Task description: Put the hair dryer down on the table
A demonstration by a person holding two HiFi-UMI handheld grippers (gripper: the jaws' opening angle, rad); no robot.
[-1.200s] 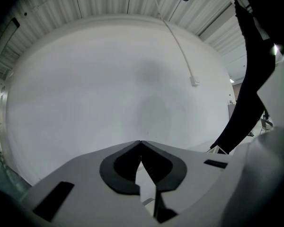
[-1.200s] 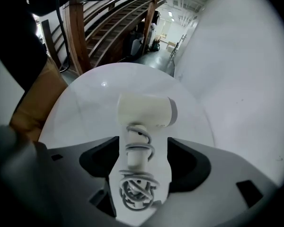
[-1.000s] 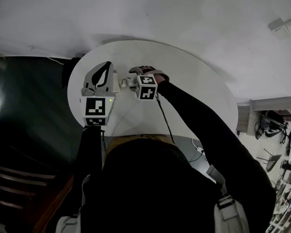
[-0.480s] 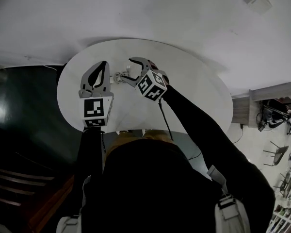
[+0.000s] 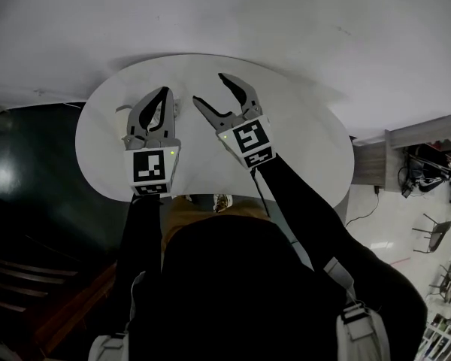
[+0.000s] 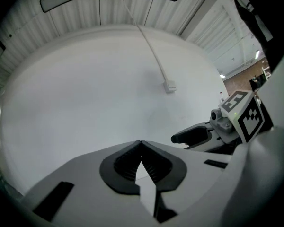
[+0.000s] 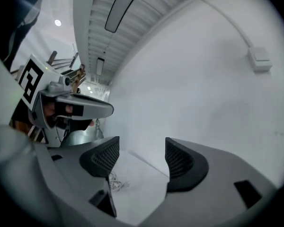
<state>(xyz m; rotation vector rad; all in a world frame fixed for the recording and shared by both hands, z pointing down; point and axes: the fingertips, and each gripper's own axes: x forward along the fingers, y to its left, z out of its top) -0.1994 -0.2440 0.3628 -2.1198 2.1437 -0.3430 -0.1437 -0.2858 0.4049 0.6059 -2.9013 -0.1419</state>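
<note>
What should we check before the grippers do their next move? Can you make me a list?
1. The left gripper is empty: ok, its jaws are shut together with nothing between them.
2. The right gripper is empty: ok, its jaws are wide apart with nothing between them.
3. The hair dryer lies safe on the table: cannot tell, it does not show clearly in any view.
4. The grippers keep apart from each other: ok, they are side by side above the table, not touching.
5. Nothing is in the right gripper's way: not ok, a thin tangle, maybe a cord, lies on the table just below its jaws.
</note>
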